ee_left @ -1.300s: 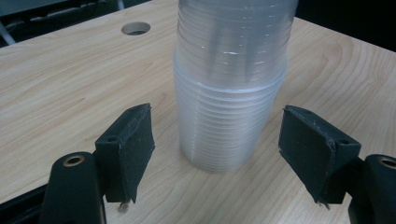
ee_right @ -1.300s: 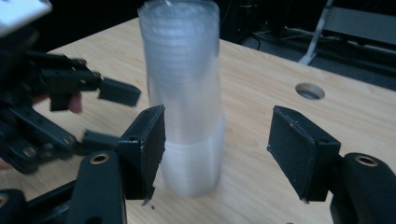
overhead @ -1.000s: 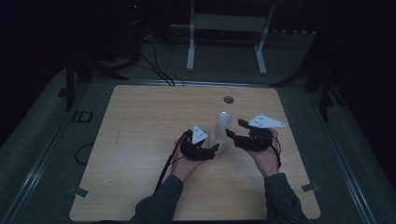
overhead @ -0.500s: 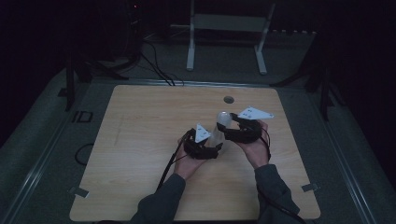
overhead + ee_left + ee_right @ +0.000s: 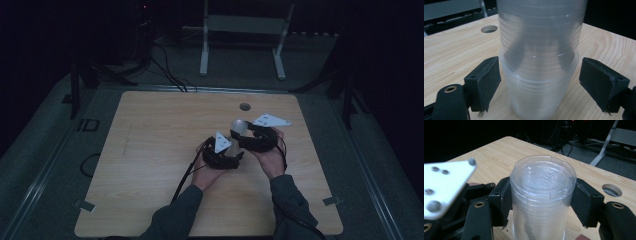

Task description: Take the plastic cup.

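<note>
A stack of clear plastic cups stands upside down on the table, a bit right of the middle and not far from the round hole at the far side. The stack stands straight up, so its long way runs from the table to the top. It looks like two cups: a top cup sits over a bottom cup.

The right gripper is at the top cup. Its jaws have just been closing, and its pads now press on the two sides of that cup, so it holds it.

The left gripper is low down at the bottom cup. Its jaws have just been opening. Its pads stand wide now. The cup sits between them, but the right pad is clear of it, so it has no grip.

Both hands are right beside the stack, the left hand on the near left and the right hand on the right.

The next move is likely to pull the cups apart. The top cup must then go straight up along the stack. With the left gripper open, the bottom cup could lift with it.
</note>
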